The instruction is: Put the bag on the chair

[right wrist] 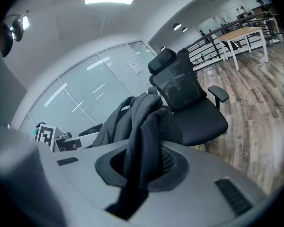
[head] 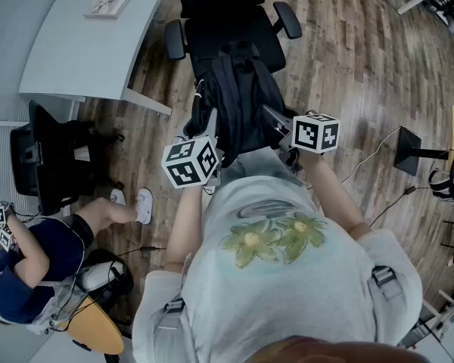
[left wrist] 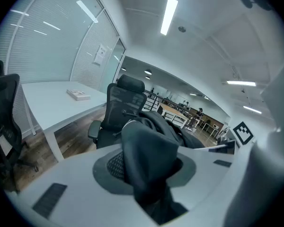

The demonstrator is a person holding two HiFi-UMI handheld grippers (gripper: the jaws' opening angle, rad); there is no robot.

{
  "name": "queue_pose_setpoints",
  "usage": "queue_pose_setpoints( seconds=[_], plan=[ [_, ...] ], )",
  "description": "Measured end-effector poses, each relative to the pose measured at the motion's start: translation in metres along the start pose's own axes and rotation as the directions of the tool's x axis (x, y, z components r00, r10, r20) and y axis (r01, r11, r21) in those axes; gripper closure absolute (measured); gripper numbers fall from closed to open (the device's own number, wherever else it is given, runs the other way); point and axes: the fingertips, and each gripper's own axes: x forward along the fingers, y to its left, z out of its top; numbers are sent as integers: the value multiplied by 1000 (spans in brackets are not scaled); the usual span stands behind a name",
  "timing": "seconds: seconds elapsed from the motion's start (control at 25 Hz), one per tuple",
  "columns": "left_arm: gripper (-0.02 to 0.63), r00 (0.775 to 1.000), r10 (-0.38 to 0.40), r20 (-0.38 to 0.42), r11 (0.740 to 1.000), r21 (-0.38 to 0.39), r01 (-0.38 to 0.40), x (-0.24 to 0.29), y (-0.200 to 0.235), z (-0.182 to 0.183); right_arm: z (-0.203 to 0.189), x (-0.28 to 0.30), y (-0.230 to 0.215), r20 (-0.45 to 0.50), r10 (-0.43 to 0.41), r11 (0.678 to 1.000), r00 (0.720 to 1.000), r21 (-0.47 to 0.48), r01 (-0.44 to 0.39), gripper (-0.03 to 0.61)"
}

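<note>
Both grippers are clenched on the black bag (head: 238, 100). The left gripper (head: 210, 131) pinches a thick fold of its fabric, and the right gripper (head: 271, 118) grips a narrower, strap-like fold. The bag hangs between them, off the floor (head: 363, 66), just at the front edge of the chair (head: 212, 40) seat — not yet resting on it, as far as I can judge. From where I stand the risk is the cloth itself: soft folds could creep out of the jaws if the load swings. A nudge against the seat's front edge may push the chair away — and a bag set too near that edge would likely slump off.
</note>
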Motion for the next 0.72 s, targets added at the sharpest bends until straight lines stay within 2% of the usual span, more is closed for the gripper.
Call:
queue_pose_setpoints(
  seconds=[0.36, 0.72],
  plan=[
    [480, 1000, 4, -2, 1000, -12, -4, 3, 14, 3, 1, 14, 2, -18, -19, 1000, 1000, 3, 19, 518],
    [480, 1000, 19, -10, 999, -41, -19, 44, 25, 25, 36, 42, -20, -52, -22, 1000, 998, -4, 21, 518]
  ],
)
